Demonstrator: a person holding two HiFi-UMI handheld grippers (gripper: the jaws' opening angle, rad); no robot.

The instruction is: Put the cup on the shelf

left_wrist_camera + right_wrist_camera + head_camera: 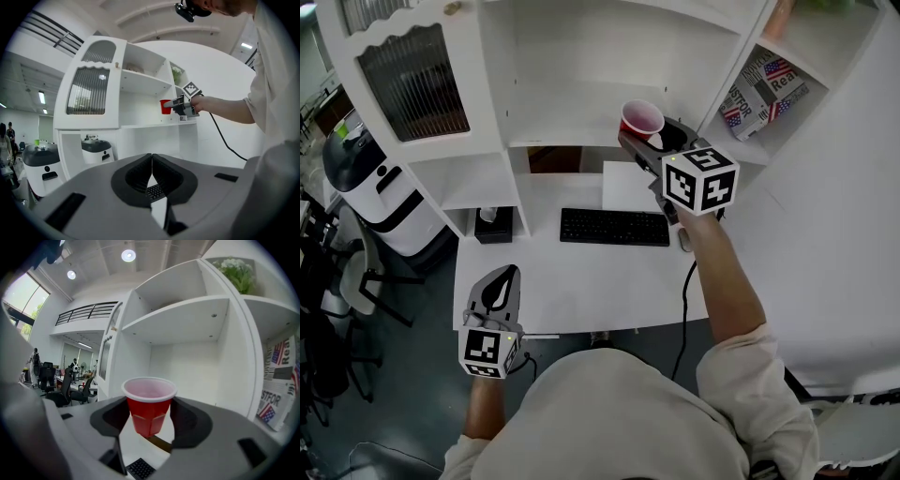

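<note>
The right tool (649,139) is pinching the upright red cup (149,404) before the shelf (187,322), with setting it down yet to do.

Middle shelf bay (183,363) gapes open ahead — its upright dividers (235,359) hem either side, shelf board (187,322) overhead.

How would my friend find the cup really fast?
Look at the big white shelf unit above the desk with the black keyboard. In front of its wide middle opening, the right gripper holds the cup between its jaws. Among all that white it stands out: bright red, pale rim, open side up.
</note>
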